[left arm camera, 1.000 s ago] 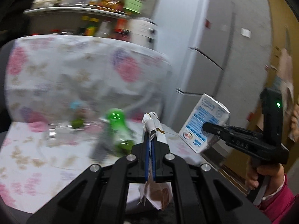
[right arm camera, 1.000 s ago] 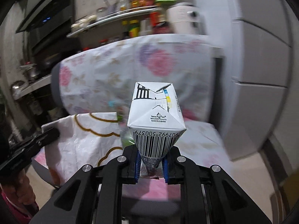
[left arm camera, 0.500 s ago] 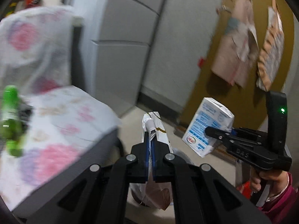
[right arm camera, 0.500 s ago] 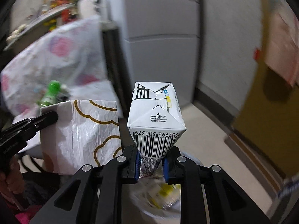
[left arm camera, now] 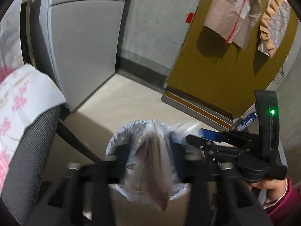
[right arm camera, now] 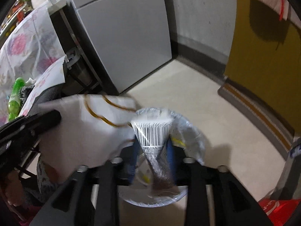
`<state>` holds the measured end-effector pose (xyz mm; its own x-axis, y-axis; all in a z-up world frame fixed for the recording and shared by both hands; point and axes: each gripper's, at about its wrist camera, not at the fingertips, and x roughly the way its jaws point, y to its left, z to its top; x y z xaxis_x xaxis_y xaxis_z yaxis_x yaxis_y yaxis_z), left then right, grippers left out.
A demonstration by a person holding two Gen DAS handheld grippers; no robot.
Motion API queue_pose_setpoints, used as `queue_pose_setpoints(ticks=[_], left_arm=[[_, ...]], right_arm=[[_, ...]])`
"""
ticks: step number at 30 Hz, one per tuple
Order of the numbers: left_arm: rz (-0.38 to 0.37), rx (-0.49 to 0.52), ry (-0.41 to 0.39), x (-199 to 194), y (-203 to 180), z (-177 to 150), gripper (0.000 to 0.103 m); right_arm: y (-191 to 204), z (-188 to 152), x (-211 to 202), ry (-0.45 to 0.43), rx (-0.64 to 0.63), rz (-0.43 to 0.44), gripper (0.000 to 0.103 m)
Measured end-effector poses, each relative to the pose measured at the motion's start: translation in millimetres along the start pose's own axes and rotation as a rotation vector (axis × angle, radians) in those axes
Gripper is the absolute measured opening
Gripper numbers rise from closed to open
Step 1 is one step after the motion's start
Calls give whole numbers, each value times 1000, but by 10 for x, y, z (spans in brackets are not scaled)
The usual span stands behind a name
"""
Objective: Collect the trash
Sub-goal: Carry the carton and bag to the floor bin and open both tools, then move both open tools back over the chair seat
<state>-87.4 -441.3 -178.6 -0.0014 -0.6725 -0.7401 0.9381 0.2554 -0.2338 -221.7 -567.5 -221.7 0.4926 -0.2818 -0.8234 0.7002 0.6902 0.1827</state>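
1. Two claws hang over the lined trash bin (left arm camera: 120, 143); the left claw (left arm camera: 150, 162) has just been opening, and the white bag (left arm camera: 156, 175) sits loose between its parted fingers.
2. The right claw (right arm camera: 151, 156) has just been opening too, the carton (right arm camera: 152, 131) blurred between its spread blue pads (right arm camera: 170, 150).
3. The bin stands on the floor (right arm camera: 216, 113), near a chair (left arm camera: 28, 150).

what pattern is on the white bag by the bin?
Curved gold-brown lines on the white bag; right wrist view shows it best.
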Motion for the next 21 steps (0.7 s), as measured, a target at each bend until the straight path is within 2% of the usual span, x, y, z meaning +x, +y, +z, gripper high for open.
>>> queue_pose_setpoints(ticks=[7,13,17,21], left_arm=[[26,-28,-20,-191,180,-57,48],[115,-73,-77,-594,405,-141,48],[186,-106,-120,-943,553,-245,48],[275,-140,-160,-1303,705,-420,49]], right_arm=[[-9,22,-95,-15,0,10,43],[146,114,-350,-73,-29,22,43],[393,189,-537,-116,-68,51,43],[820,225,-692,-153,-142,110,43]])
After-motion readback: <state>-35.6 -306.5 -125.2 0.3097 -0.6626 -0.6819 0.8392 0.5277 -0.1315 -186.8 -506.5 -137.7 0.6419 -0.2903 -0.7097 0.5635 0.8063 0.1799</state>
